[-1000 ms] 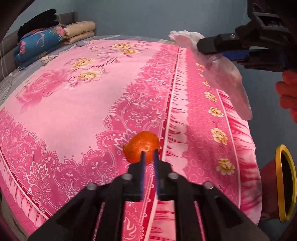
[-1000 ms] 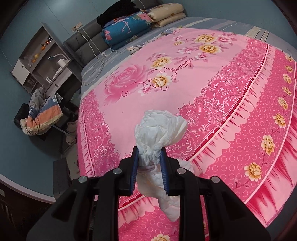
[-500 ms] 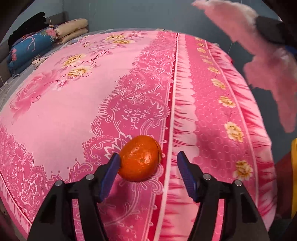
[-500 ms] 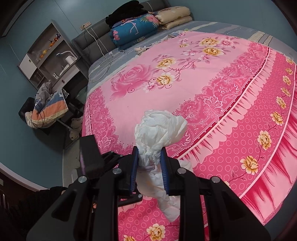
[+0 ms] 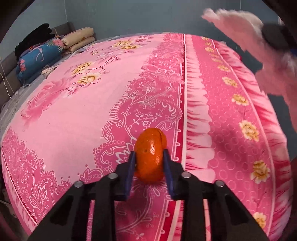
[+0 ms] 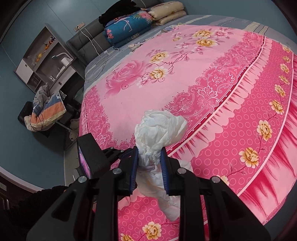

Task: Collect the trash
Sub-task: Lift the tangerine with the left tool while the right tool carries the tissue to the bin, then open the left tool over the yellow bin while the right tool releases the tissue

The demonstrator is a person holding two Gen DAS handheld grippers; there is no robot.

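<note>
my left gripper [image 5: 149, 159] is closing its jaws on the orange peel [image 5: 150, 154] right now, and the blue pads sit against both sides of it, squeezing it narrow. the peel is low in my left view, resting on the pink floral bedspread [image 5: 111, 103], on the darker scrollwork band close to the red stripe that runs toward the far edge of the bed. it looks like a hollow shell of skin with a split near the top, glossy and orange.

over on the other side, my right gripper [image 6: 149, 163] has its jaws clamped on the crumpled white tissue [image 6: 157, 133]. the wad bulges above the pads and a twisted tail hangs below them, all of it held up in the air above the bed's near corner. in the left view that same tissue shows blurred at the upper right, with the dark tip of the right gripper on it.

from the right view i can see the left gripper's black body down at the lower left, just beside my own fingers [image 6: 134, 166], and a dark sleeve [image 6: 37, 200] behind it.

at the far end of the bed there's a blue folded quilt [image 6: 128, 24] with beige pillows [image 6: 167, 12] beside it. off the bed stands a shelf unit [image 6: 42, 55], and a heap of striped cloth [image 6: 46, 111] is on a chair.
</note>
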